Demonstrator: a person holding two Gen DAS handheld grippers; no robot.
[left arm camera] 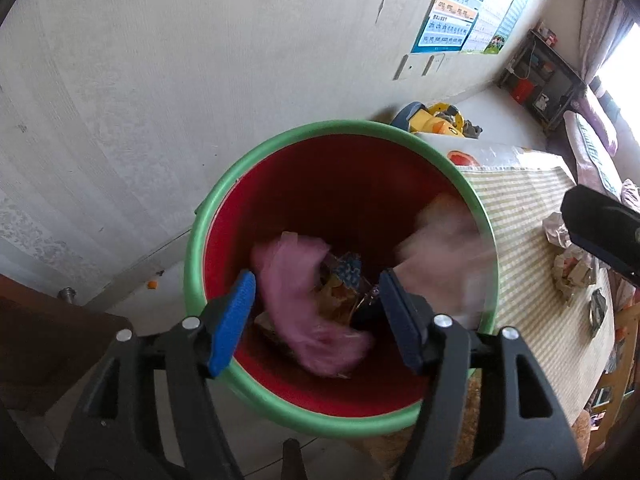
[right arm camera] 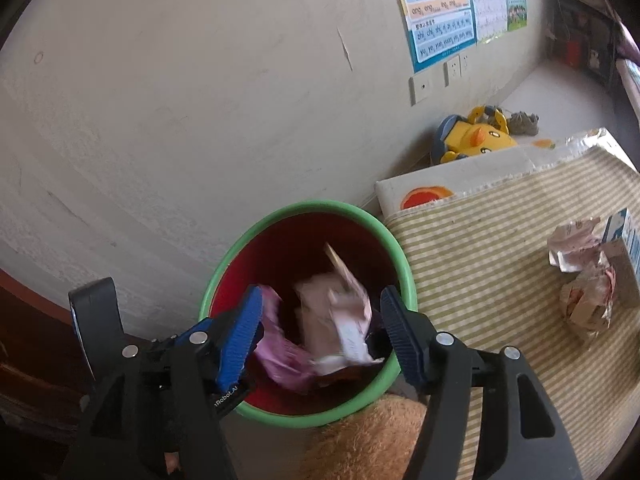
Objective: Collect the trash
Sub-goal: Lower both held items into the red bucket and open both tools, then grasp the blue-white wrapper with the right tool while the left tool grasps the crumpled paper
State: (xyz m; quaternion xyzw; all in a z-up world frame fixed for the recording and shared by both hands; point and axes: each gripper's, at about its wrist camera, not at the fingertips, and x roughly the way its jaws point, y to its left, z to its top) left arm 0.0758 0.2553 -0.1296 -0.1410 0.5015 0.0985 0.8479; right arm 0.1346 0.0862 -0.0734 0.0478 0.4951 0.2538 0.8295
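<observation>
A red bin with a green rim (left arm camera: 224,184) (right arm camera: 240,240) stands on the floor beside the table. Both grippers hover over its mouth. My left gripper (left arm camera: 320,320) is open; a blurred pink wrapper (left arm camera: 296,300) is in the air just below it, inside the bin. My right gripper (right arm camera: 320,332) is open; a blurred pale crumpled paper (right arm camera: 340,316) is in the air below it, beside the pink wrapper (right arm camera: 280,356). Other trash (left arm camera: 348,276) lies at the bin's bottom. Crumpled wrappers (right arm camera: 580,276) (left arm camera: 568,268) lie on the striped tablecloth.
The table with a green-striped cloth (right arm camera: 480,248) is to the right of the bin. A small carton (right arm camera: 628,248) stands by the wrappers. A yellow duck toy (right arm camera: 476,136) lies on the floor by the wall. A tan furry thing (right arm camera: 368,440) sits below the bin.
</observation>
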